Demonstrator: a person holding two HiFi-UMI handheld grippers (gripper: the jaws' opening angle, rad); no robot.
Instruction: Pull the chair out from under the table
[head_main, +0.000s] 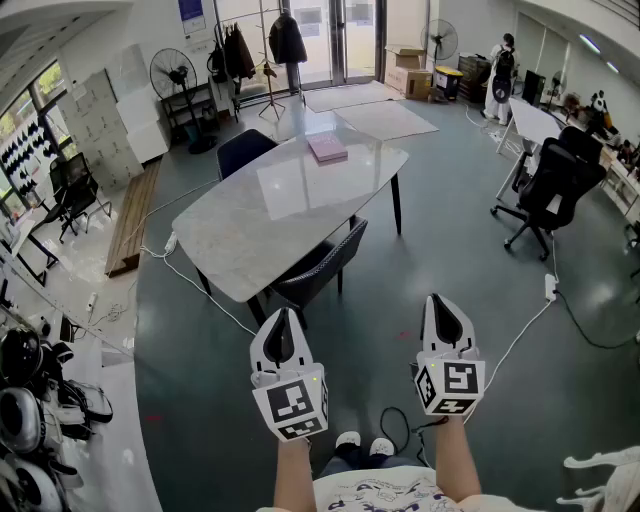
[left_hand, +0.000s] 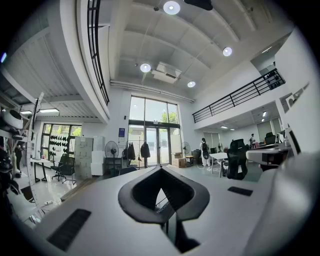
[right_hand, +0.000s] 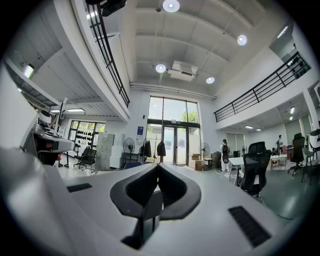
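the left gripper (head_main: 283, 314) and right gripper (head_main: 437, 299) are white shells tapering to a point, each with a black hollow near the tip. behind each sits a cube (head_main: 292, 402) of black-and-white square markers. the person wears a white printed shirt (head_main: 385, 493), dark trousers (head_main: 345, 462) and white shoes (head_main: 362, 441).

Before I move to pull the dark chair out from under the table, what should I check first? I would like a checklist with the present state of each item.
1. The left tool is empty: ok, jaws together on nothing.
2. The right tool is empty: ok, likewise.
3. Jaws open for a grip: not ok, both shut.
4. The chair is reached: not ok, it stands tucked under the table, apart from both tools.
5. Floor path free: not ok, a black cable lies by the feet.
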